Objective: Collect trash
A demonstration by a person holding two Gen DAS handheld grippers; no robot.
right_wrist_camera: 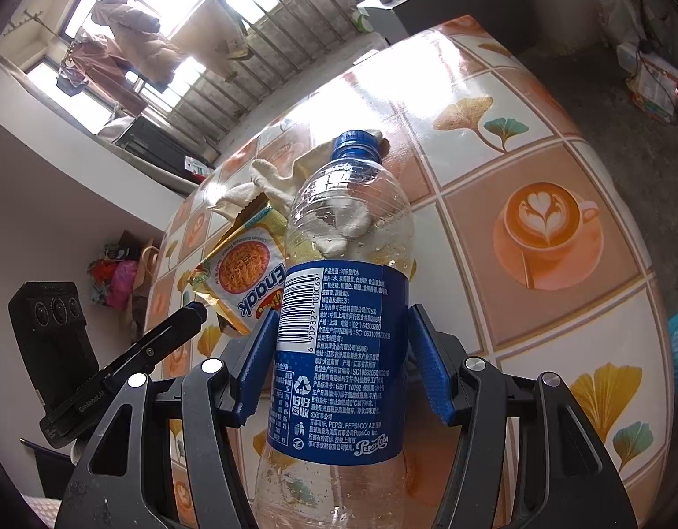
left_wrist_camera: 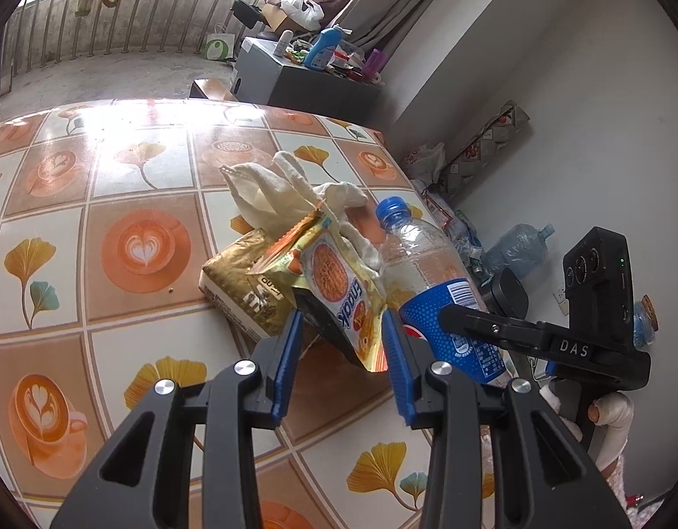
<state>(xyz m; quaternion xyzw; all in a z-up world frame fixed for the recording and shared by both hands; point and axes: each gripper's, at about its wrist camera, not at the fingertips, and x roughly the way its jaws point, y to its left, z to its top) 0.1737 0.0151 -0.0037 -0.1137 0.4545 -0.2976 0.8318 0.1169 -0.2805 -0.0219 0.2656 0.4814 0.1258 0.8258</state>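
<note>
Left gripper (left_wrist_camera: pixel 341 330) clamped on snack packet (left_wrist_camera: pixel 339 282); right gripper (right_wrist_camera: pixel 343 352) clamped on clear bottle (right_wrist_camera: pixel 343 308), both lifted over table (left_wrist_camera: pixel 118 308).

Broad bare stretch of patterned table (left_wrist_camera: pixel 118 185) across the left and upper left of the left wrist frame, trash cluster crowding centre, white cloth (left_wrist_camera: pixel 277 189) behind gold box (left_wrist_camera: pixel 242 282), snack packet (left_wrist_camera: pixel 339 282), bottle (left_wrist_camera: pixel 431 273) blocking the right, open tabletop at right of the right wrist frame.
</note>
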